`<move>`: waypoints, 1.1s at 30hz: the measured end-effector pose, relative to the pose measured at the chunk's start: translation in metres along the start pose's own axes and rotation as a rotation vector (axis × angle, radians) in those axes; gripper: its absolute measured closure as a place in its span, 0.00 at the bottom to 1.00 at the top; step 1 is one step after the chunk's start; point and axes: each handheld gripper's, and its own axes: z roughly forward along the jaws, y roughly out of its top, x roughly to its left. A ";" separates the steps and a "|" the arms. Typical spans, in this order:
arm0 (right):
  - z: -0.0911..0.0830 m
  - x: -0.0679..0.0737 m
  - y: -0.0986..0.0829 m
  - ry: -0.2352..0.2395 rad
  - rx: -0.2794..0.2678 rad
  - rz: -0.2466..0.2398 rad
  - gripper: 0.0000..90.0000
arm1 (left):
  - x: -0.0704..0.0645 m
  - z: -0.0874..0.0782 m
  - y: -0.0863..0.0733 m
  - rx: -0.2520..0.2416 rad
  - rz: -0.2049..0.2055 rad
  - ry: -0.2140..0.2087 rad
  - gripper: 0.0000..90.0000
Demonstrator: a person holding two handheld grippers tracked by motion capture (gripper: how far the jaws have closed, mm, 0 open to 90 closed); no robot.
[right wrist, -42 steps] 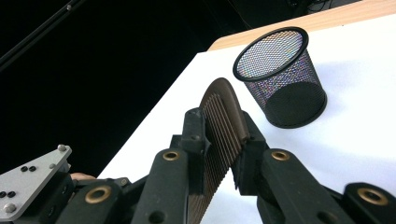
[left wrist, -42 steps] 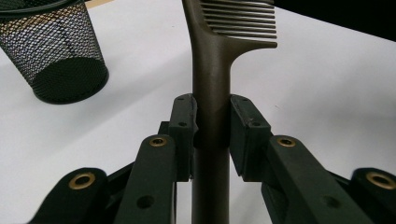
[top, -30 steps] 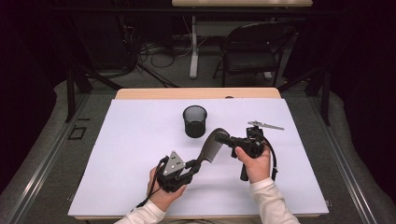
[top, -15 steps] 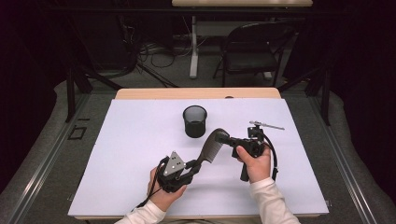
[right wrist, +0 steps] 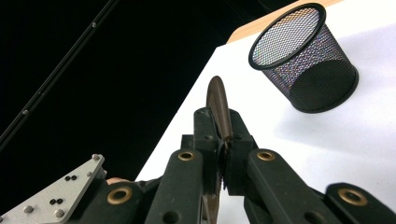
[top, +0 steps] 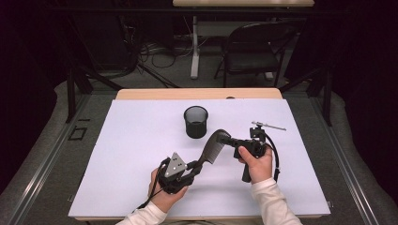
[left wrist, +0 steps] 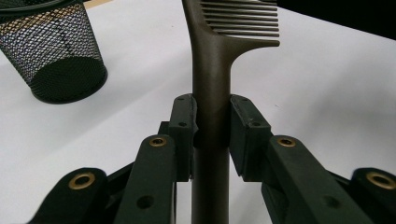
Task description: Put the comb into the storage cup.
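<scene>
A dark brown comb (top: 213, 147) is held above the white table between both grippers, slanting up to the right. My left gripper (top: 195, 166) is shut on its handle; in the left gripper view the jaws (left wrist: 211, 126) clamp the handle just below the comb (left wrist: 212, 60) teeth. My right gripper (top: 231, 140) is shut on the toothed end. In the right gripper view the comb (right wrist: 218, 105) stands edge-on between the closed jaws (right wrist: 219, 140). A black mesh cup (top: 195, 122) stands upright just beyond the comb.
The white sheet (top: 131, 140) covers the table, with a bare wooden strip (top: 197, 93) along the far edge. The mesh cup (left wrist: 56, 51) sits left of the comb in the left gripper view, and the cup (right wrist: 303, 60) is upper right in the right gripper view. A chair (top: 253, 51) stands behind the table.
</scene>
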 end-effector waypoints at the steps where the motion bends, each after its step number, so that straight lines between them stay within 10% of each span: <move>1: 0.000 0.000 0.000 0.000 0.000 0.000 0.97 | 0.000 0.000 0.000 0.000 0.002 0.001 0.80; 33: 0.000 -0.002 0.000 0.013 0.006 0.019 0.97 | 0.003 0.000 -0.001 -0.015 -0.011 0.010 0.78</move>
